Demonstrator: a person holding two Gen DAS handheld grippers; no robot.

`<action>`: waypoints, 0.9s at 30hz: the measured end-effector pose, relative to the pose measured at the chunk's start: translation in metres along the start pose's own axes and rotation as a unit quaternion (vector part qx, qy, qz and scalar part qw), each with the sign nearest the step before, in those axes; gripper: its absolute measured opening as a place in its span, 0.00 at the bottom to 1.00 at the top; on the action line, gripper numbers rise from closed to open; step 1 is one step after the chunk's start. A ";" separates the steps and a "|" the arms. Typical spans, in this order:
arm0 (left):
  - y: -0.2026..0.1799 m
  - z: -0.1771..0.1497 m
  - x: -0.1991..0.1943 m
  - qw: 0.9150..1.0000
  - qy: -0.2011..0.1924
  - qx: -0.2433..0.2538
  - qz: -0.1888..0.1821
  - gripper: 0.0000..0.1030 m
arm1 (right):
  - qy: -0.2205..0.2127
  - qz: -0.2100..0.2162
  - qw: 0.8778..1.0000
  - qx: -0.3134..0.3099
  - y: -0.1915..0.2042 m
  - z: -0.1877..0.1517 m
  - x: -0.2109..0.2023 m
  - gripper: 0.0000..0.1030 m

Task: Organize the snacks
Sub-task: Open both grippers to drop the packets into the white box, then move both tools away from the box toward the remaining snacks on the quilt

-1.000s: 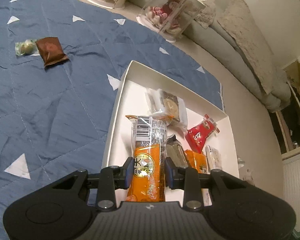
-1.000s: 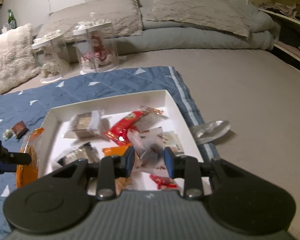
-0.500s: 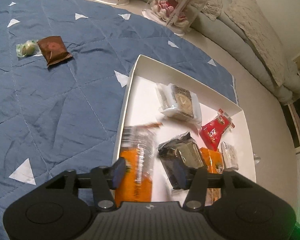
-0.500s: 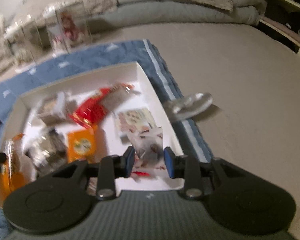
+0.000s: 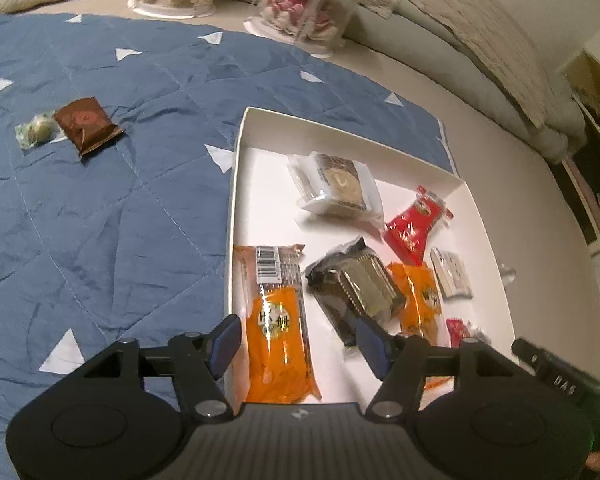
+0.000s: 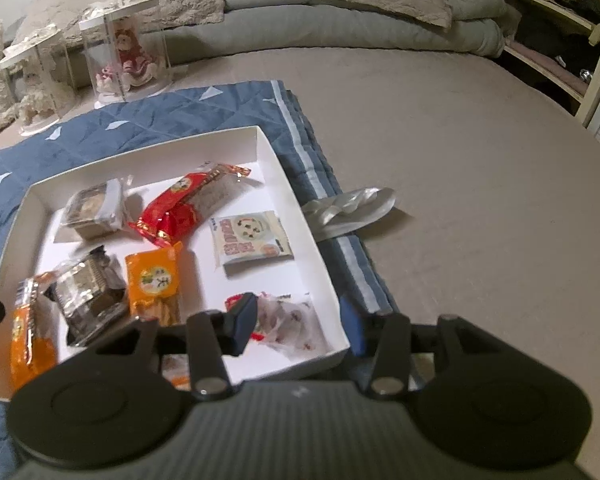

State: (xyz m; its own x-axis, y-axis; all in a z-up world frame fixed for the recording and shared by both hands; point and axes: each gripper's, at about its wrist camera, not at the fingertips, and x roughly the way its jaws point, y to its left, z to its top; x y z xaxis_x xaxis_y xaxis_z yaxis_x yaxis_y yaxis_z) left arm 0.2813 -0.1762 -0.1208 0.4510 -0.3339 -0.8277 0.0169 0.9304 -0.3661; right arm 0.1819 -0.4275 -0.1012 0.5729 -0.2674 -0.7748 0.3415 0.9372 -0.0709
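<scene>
A white box (image 5: 236, 184) on a blue quilt holds several snacks. My left gripper (image 5: 298, 346) is open over the box's near left corner, and the long orange packet (image 5: 278, 320) lies in the box between its fingers. My right gripper (image 6: 300, 326) is open over the box's (image 6: 300, 216) near right corner, above a white and red wrapper (image 6: 296, 324) lying in the box. A brown packet (image 5: 87, 125) and a small green sweet (image 5: 36, 134) lie on the quilt to the left of the box.
Two clear display cases with dolls (image 5: 312, 12) stand beyond the quilt (image 5: 100, 208). Pillows and a rolled grey duvet (image 6: 340, 20) line the back. A crumpled silver wrapper (image 6: 348, 208) lies on the bed right of the box. Shelving (image 6: 560, 52) stands at far right.
Both grippers opened. The left let the orange packet down into the box. The right let the white and red wrapper down into the box.
</scene>
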 end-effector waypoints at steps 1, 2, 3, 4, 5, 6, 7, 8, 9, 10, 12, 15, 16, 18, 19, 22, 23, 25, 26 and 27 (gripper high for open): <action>-0.001 -0.001 -0.001 1.000 0.001 0.005 0.001 0.63 | -0.002 0.002 1.000 0.001 0.000 0.000 -0.003 0.53; -0.001 -0.002 -0.002 1.000 0.001 0.010 0.002 0.63 | -0.005 0.008 1.000 0.002 0.000 0.000 -0.006 0.56; -0.003 -0.002 -0.004 1.000 0.001 0.016 0.002 0.64 | -0.009 0.015 1.000 0.004 -0.001 -0.001 -0.009 0.57; -0.004 -0.003 -0.005 1.000 0.001 0.021 0.002 0.64 | -0.010 0.021 1.000 0.005 -0.001 -0.001 -0.011 0.59; -0.005 -0.004 -0.006 1.000 0.001 0.025 0.003 0.65 | -0.009 0.023 1.000 0.005 0.000 -0.002 -0.014 0.59; -0.006 -0.005 -0.008 1.000 0.001 0.030 0.002 0.66 | -0.011 0.024 1.000 0.005 0.000 -0.002 -0.017 0.60; -0.006 -0.005 -0.009 0.999 0.002 0.032 0.001 0.69 | -0.013 0.026 1.000 0.005 0.001 -0.002 -0.021 0.61; -0.006 -0.005 -0.010 0.999 0.003 0.035 -0.001 0.75 | -0.015 0.028 0.999 0.005 0.001 -0.002 -0.023 0.63; -0.007 -0.006 -0.012 0.999 0.002 0.038 -0.003 0.76 | -0.017 0.031 0.999 0.005 0.002 -0.002 -0.026 0.64; -0.008 -0.007 -0.014 0.999 0.001 0.043 -0.003 0.77 | -0.019 0.034 0.999 0.005 0.002 -0.002 -0.030 0.65; -0.010 -0.008 -0.016 0.999 0.000 0.054 -0.001 0.78 | -0.025 0.040 0.999 0.000 0.004 -0.002 -0.038 0.67; -0.012 -0.010 -0.019 0.998 0.001 0.067 -0.002 0.85 | -0.032 0.037 0.999 -0.009 0.008 -0.004 -0.050 0.72; -0.013 -0.011 -0.019 0.997 0.004 0.072 -0.003 0.88 | -0.032 0.037 0.999 -0.011 0.009 -0.004 -0.053 0.73; -0.015 -0.013 -0.020 0.996 0.006 0.084 -0.002 0.93 | -0.034 0.038 0.999 -0.014 0.009 -0.005 -0.060 0.76; -0.015 -0.014 -0.021 0.996 0.006 0.091 0.000 0.96 | -0.037 0.040 0.998 -0.017 0.009 -0.006 -0.063 0.80; -0.016 -0.017 -0.024 0.994 -0.001 0.109 0.005 1.00 | -0.039 0.038 0.998 -0.024 0.011 -0.009 -0.069 0.95; -0.015 -0.017 -0.026 0.994 -0.005 0.112 0.005 1.00 | -0.039 0.034 0.998 -0.028 0.011 -0.010 -0.072 0.99; -0.012 -0.017 -0.029 0.993 -0.011 0.114 0.005 1.00 | -0.043 0.031 0.998 -0.029 0.013 -0.012 -0.075 0.99; -0.010 -0.017 -0.030 0.994 -0.012 0.113 0.005 1.00 | -0.042 0.031 0.998 -0.027 0.013 -0.013 -0.075 0.99; -0.008 -0.016 -0.032 0.994 -0.014 0.111 0.005 1.00 | -0.041 0.030 0.998 -0.026 0.013 -0.013 -0.076 0.99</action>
State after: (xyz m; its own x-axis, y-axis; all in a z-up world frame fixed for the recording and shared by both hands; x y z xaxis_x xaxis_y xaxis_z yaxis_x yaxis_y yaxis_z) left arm 0.2524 -0.1751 -0.0984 0.4772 -0.3237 -0.8170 0.2070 0.9449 -0.2535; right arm 0.1330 -0.3917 -0.0517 0.6515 -0.2252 -0.7244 0.2670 0.9619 -0.0589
